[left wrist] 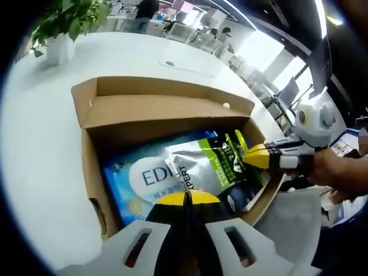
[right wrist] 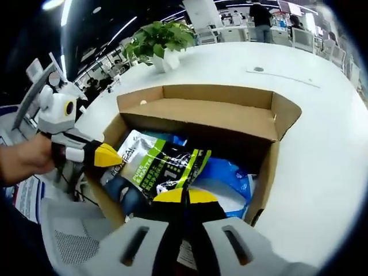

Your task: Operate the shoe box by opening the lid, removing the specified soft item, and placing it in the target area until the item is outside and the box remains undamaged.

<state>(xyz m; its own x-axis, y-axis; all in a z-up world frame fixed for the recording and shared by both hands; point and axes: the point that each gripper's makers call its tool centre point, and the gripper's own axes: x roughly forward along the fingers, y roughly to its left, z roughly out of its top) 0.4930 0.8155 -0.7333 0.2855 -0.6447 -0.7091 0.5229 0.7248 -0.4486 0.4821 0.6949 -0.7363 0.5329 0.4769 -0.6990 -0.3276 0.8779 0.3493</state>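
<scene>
Two grippers work at an open cardboard shoe box (left wrist: 92, 167) (right wrist: 276, 121) that sits on a white round worktop (left wrist: 40, 144) (right wrist: 322, 149). The box lid stands folded back at the far side, so the inside is exposed.

Inside the box, a silver pouch (left wrist: 210, 164) (right wrist: 164, 164) with green and black printing lies on top of a blue packet (left wrist: 129, 178) (right wrist: 230, 172) with a white oval label. The blue packet lies flat on the box floor. The pouch sits toward one end of the box and is still within the walls.

In the left gripper view, the left gripper (left wrist: 187, 198) has its yellow-tipped jaws pressed together with no gap between them, just over the near edge of the box contents; nothing is seen between the jaws. The right gripper (left wrist: 259, 156) reaches in from the side, held by a hand (left wrist: 339, 172), with its yellow tip touching the edge of the pouch.

In the right gripper view, the right gripper (right wrist: 185, 196) also shows its jaws together, close above the pouch's lower edge. The left gripper (right wrist: 106, 155) enters from the side, its tip at the pouch's corner.

A potted plant (left wrist: 66, 23) (right wrist: 161, 40) stands on the far part of the worktop, well apart from the box.
</scene>
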